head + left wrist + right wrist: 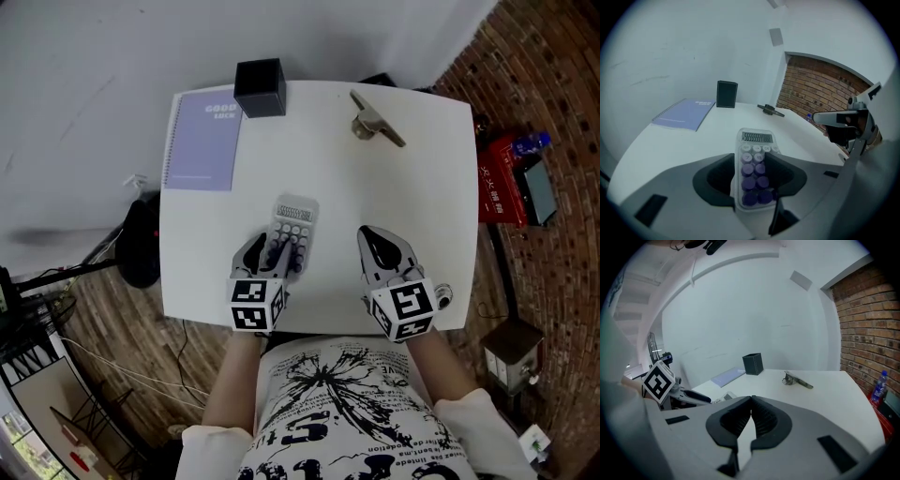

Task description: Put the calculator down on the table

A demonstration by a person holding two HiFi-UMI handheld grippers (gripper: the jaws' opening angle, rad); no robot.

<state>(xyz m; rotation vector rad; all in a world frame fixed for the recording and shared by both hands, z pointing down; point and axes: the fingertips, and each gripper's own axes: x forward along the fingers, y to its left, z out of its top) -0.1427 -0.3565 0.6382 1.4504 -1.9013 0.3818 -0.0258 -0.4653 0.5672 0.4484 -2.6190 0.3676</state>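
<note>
A white calculator (292,230) with purple keys lies flat on the white table (403,197), near its front edge. My left gripper (277,251) is open and straddles the calculator's near end. In the left gripper view the calculator (756,164) sits between the two dark pads (719,180), which stand close beside its edges without pressing on it. My right gripper (367,232) hovers over the table to the right of the calculator, shut and holding nothing. In the right gripper view its ribbed pads (764,420) meet at the tip.
A lilac spiral notebook (202,141) lies at the table's far left, with a black box (260,87) beside it. A metal clip-like tool (375,120) lies at the far right. Red items (511,178) sit on the floor by the brick wall.
</note>
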